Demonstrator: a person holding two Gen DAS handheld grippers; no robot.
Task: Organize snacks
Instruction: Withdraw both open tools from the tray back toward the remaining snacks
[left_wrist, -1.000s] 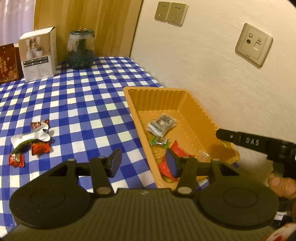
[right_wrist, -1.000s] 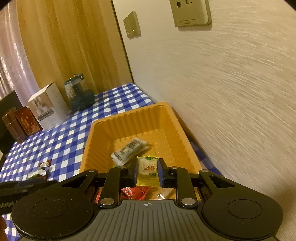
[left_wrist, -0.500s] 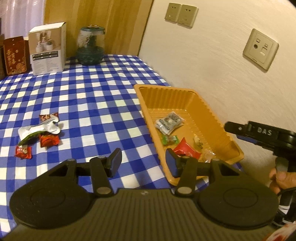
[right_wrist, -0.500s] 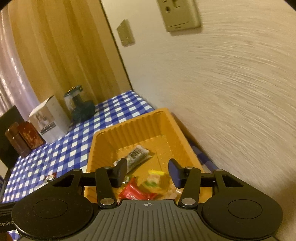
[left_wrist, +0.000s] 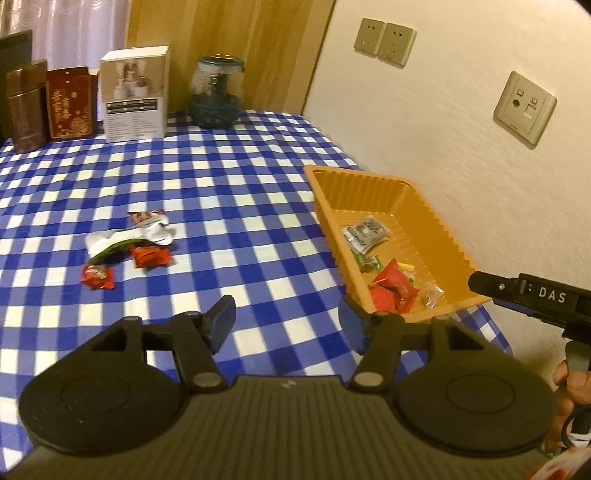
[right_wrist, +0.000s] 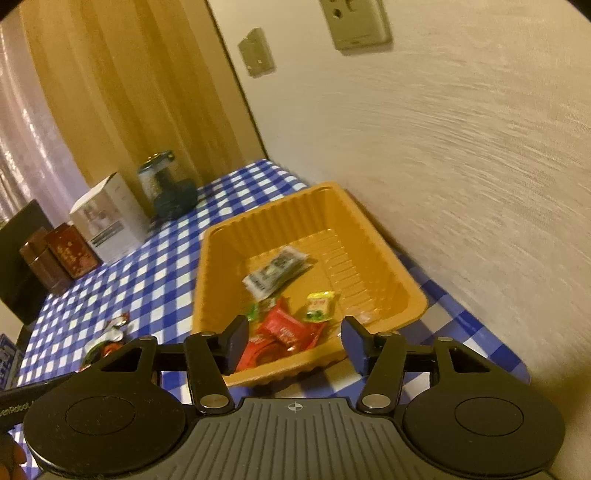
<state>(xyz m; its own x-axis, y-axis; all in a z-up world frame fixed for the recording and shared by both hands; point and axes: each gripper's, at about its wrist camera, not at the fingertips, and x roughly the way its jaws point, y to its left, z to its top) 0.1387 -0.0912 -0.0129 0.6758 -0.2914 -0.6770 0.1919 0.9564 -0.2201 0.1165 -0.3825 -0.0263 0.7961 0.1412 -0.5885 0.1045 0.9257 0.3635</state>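
An orange tray (left_wrist: 439, 218) (right_wrist: 373, 254) sits on the blue checked cloth by the wall, with several wrapped snacks inside: a grey packet (right_wrist: 275, 273), red packets (right_wrist: 284, 332) and a small yellow one (right_wrist: 319, 304). Loose snacks lie on the cloth to the left: a white and green wrapper (left_wrist: 129, 238) and red candies (left_wrist: 98, 277). My left gripper (left_wrist: 286, 321) hovers over the cloth near the tray's front corner, jaws opening, nothing between them. My right gripper (right_wrist: 293, 341) hangs over the tray's near end, jaws opening and empty; the yellow packet lies in the tray below.
At the back of the table stand a white box (left_wrist: 135, 94), a glass jar (left_wrist: 216, 92), a red box (left_wrist: 70, 103) and a brown tin (left_wrist: 26, 107). The wall with sockets (left_wrist: 524, 107) runs along the tray's right side. A hand (left_wrist: 570, 387) grips the right tool.
The right gripper let go of the yellow packet, which dropped into the tray, and its jaws spread. Both grippers drew back from the tray. The left jaws widened.
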